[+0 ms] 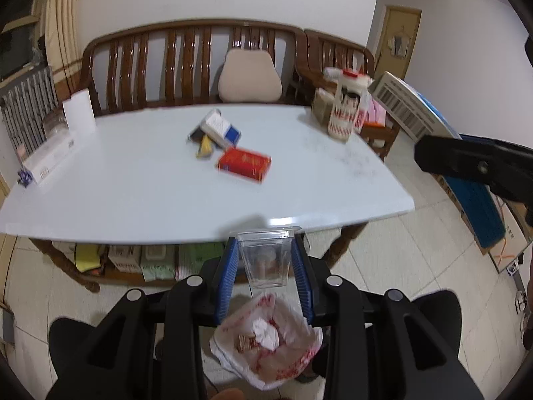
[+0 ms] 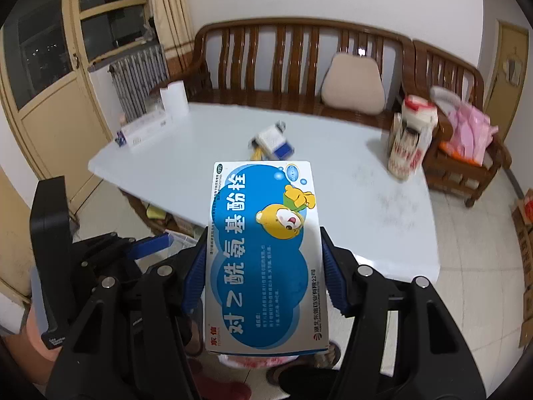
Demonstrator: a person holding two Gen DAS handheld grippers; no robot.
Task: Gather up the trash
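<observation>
holding a small clear plastic cup upright between the blue ribbed fingers of the left gripper, pads pinching its two sides, just past the near edge of the white tabletop. hanging almost straight above the white plastic trash bag with red print, lying open on the tiled floor with crumpled paper inside, so the coming drop looks like a release nearly straight down. clamping a flat white-and-blue cardboard medicine box in the right gripper, fingers pressing its long edges, long axis running away along the fingers; the bag's pink edge peeking out below it, so also near the drop. reading on the box: large chinese characters 对乙酰氨基酚栓, an otc mark, a yellow cartoon bear. remaining on the tabletop, well apart from both grippers: a red rectangular carton, writing blurred, and a white-and-blue small box among yellow scraps.
</observation>
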